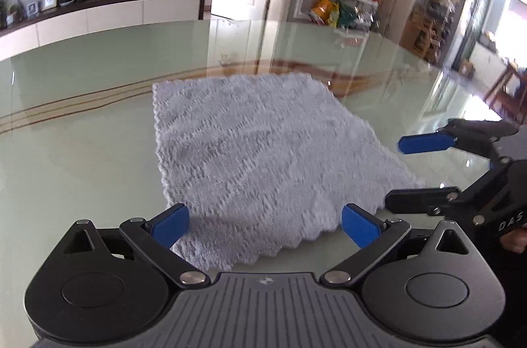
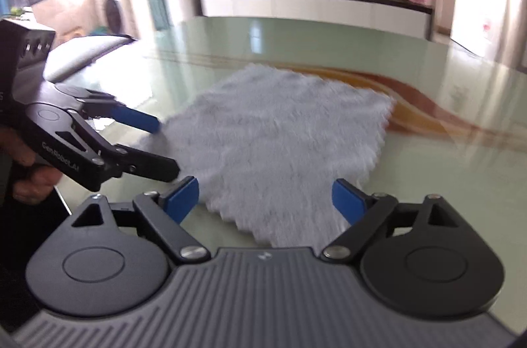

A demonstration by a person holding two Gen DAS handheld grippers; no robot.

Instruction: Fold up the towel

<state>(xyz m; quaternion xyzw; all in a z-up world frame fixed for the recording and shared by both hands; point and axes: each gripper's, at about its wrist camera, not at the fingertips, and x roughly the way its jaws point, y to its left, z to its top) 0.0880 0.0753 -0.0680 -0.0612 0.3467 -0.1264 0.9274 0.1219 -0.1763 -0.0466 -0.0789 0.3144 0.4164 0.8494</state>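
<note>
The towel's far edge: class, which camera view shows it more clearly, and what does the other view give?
The left wrist view: the towel lies spread on the glass table, its far edge and both far corners fairly sharp. In the right wrist view the towel is seen whole but blurred, its far edge soft.

Daylight enters from windows at 2 o'clock (left view) and 10 o'clock (right view); the glossy table shows glare, edges bend, motion blur everywhere.
</note>
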